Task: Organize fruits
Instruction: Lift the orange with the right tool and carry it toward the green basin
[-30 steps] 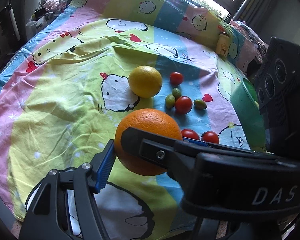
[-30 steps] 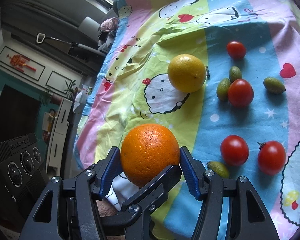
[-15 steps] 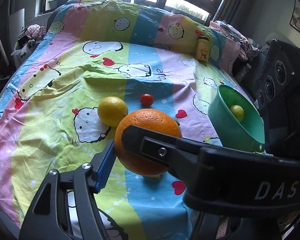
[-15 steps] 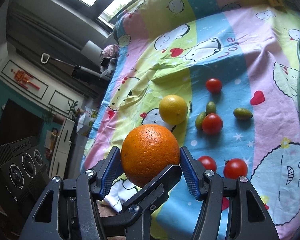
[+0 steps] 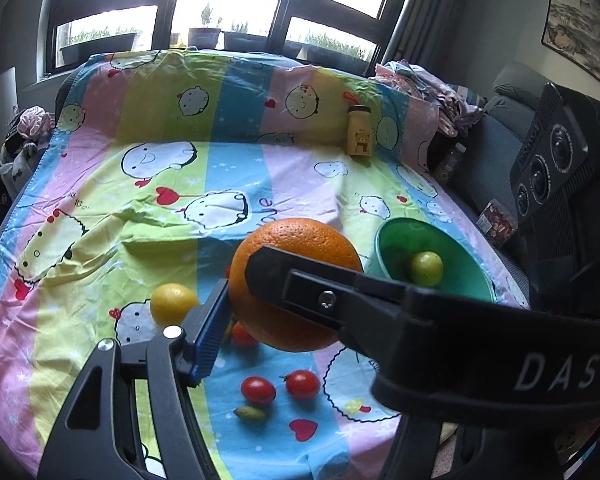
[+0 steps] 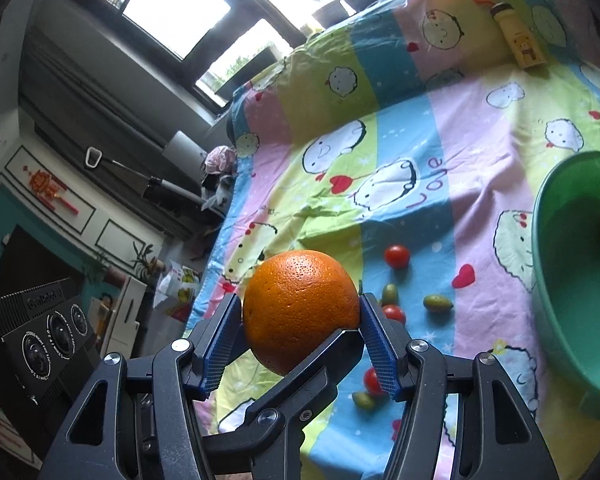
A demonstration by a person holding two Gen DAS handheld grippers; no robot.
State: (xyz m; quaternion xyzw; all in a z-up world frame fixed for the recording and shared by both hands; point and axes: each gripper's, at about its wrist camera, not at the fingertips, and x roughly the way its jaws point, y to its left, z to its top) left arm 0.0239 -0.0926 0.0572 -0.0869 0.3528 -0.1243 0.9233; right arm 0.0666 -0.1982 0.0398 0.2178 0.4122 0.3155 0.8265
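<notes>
Both wrist views (close) share the orange [image 5: 296,284].

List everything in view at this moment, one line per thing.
orange: one, orange, lifted above the sheet between the grippers
yellow fruit: one, yellow, on the sheet
tomatoes: four, red, scattered on the sheet
small oval fruits: at least three, green, among the tomatoes
bowl: one, green, on the sheet's right side
round fruit: one, yellow-green, inside the bowl
bottle: one, yellow, upright at the sheet's far edge
sheet: one, pastel stripes with cartoons
left gripper: black with blue pads, shut on the orange
right gripper: same, shut on the orange
</notes>
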